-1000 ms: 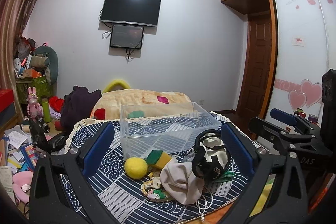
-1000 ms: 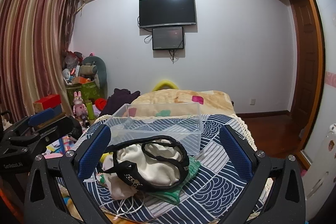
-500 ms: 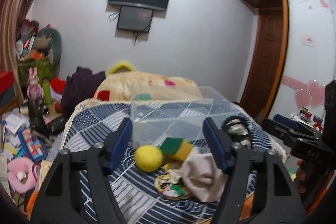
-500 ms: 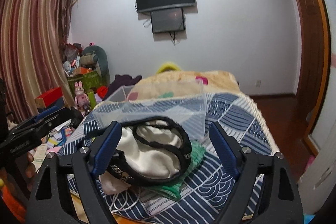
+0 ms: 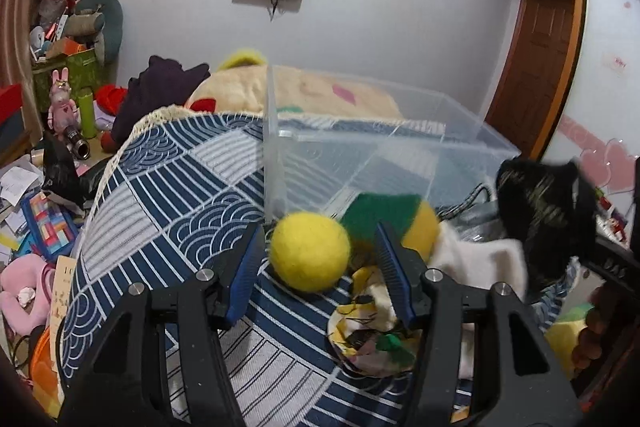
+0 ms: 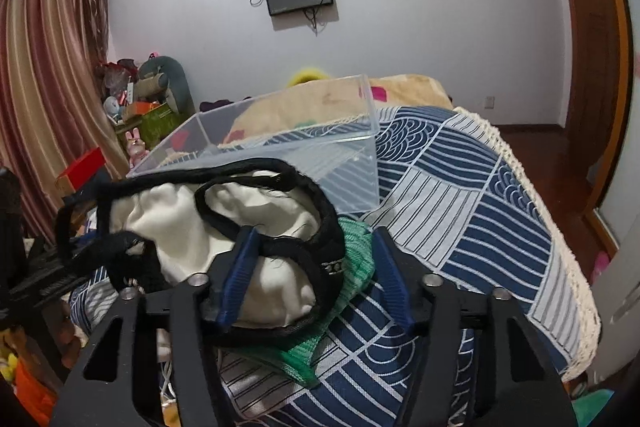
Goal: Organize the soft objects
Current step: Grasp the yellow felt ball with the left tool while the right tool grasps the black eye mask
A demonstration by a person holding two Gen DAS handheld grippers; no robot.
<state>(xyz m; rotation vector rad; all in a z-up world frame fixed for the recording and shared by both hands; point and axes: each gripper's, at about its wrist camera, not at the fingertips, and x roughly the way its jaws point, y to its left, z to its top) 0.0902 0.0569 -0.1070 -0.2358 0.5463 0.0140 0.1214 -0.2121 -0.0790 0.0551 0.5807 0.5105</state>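
Now, left gripper (image 5: 318, 259) open around yellow ball (image 5: 309, 251) at centre frame, right gripper (image 6: 314, 267) open over black strap (image 6: 320, 227), clear box (image 6: 280, 163) behind.

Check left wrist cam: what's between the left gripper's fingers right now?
In the left wrist view, the yellow ball sits between the left gripper fingers, jaws open around it, on the patterned blanket, in front of the clear bin.
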